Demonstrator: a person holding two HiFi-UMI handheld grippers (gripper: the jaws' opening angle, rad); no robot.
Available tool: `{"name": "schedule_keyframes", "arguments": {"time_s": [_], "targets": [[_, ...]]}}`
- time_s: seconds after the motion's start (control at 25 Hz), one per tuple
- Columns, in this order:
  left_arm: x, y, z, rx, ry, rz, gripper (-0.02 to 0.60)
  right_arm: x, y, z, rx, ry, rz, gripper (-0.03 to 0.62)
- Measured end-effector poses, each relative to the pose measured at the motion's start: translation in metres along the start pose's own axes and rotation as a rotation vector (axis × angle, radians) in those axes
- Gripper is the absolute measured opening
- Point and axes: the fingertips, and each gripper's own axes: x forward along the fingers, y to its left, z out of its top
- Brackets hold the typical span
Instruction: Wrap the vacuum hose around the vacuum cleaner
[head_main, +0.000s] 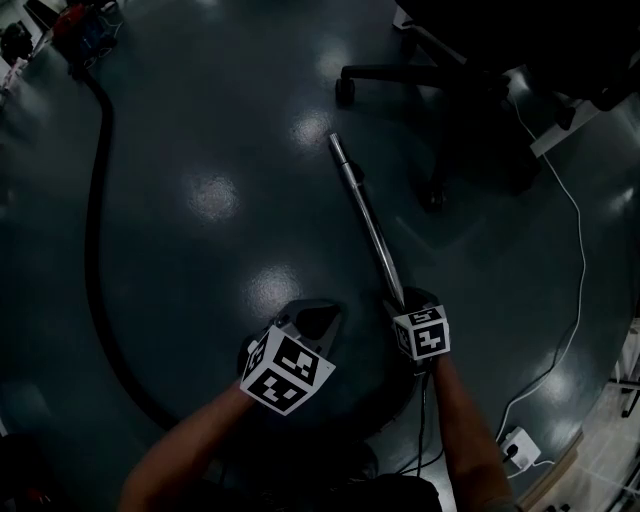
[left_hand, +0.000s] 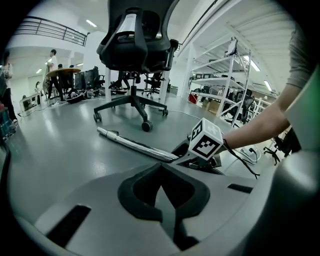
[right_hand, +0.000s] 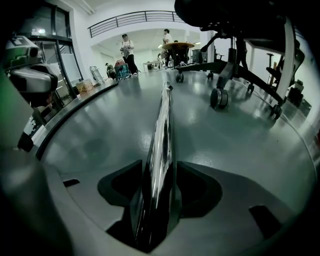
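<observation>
1. Now straddles shiny metal vacuum tube (right_hand: 162, 125), lying straight ahead, with right gripper (right_hand: 160, 167) jaws apart
2. Holds left gripper (left_hand: 161, 172) pinched together, empty
3. Needs black ribbed hose (head_main: 91, 250), curving well left, nearer left gripper

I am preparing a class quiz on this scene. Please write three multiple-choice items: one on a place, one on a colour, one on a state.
1. Where does the metal tube lie? A) on a chair B) on the floor, one end between the right gripper's jaws C) on a shelf
2. What colour is the hose? A) white B) red C) black
3. How are the left gripper's jaws? A) shut, empty B) wide apart C) shut on the tube
1 B: the head view shows it along the floor. 2 C: it curves black at the left. 3 A: its own view shows them together, nothing between.
</observation>
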Motion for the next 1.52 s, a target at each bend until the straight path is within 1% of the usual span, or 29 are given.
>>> {"name": "schedule_keyframes", "arguments": {"time_s": [0.2, 0.28, 0.36, 0.44, 0.56, 0.72, 0.88, 1.0, 1.12, 1.2, 1.32, 1.36, 1.44, 1.52], "targets": [[0.0, 0.007, -0.013, -0.014, 0.016, 0.003, 0.008, 0.005, -0.002, -0.006, -0.027, 0.012, -0.043, 0.199], [-0.004, 0.009, -0.014, -0.019, 0.017, -0.004, 0.008, 0.003, -0.001, -0.009, -0.019, 0.032, -0.045, 0.179], [-0.01, 0.011, -0.014, -0.022, 0.014, -0.01, 0.008, 0.001, -0.001, -0.008, -0.004, 0.03, -0.049, 0.176], [-0.017, 0.017, -0.016, -0.011, 0.023, 0.0, 0.008, -0.002, 0.0, -0.003, -0.008, 0.023, -0.058, 0.175], [-0.023, 0.023, -0.022, 0.012, 0.042, 0.018, 0.008, -0.009, 0.007, 0.004, -0.046, 0.017, -0.069, 0.173], [-0.031, 0.022, -0.021, 0.057, 0.044, 0.016, 0.008, -0.023, 0.024, 0.011, -0.129, 0.034, -0.064, 0.173], [-0.041, 0.025, -0.015, 0.098, 0.027, 0.023, 0.008, -0.038, 0.05, 0.012, -0.236, 0.061, -0.034, 0.173], [-0.047, 0.027, -0.01, 0.116, 0.01, 0.015, 0.008, -0.051, 0.07, 0.019, -0.305, 0.046, 0.003, 0.172], [-0.054, 0.028, -0.005, 0.134, 0.001, 0.004, 0.008, -0.064, 0.089, 0.036, -0.385, 0.026, 0.045, 0.173], [-0.058, 0.031, -0.004, 0.159, 0.013, 0.014, 0.009, -0.071, 0.103, 0.048, -0.433, 0.012, 0.082, 0.173], [-0.065, 0.037, -0.006, 0.236, 0.065, 0.051, 0.011, -0.08, 0.125, 0.067, -0.512, -0.008, 0.138, 0.173], [-0.068, 0.039, -0.005, 0.262, 0.077, 0.062, 0.016, -0.082, 0.132, 0.073, -0.543, -0.013, 0.151, 0.173], [-0.077, 0.042, -0.002, 0.295, 0.079, 0.072, 0.096, -0.087, 0.146, 0.087, -0.611, -0.022, 0.174, 0.173], [-0.087, 0.047, 0.0, 0.319, 0.074, 0.079, 0.16, -0.089, 0.16, 0.1, -0.679, -0.032, 0.196, 0.173]]}}
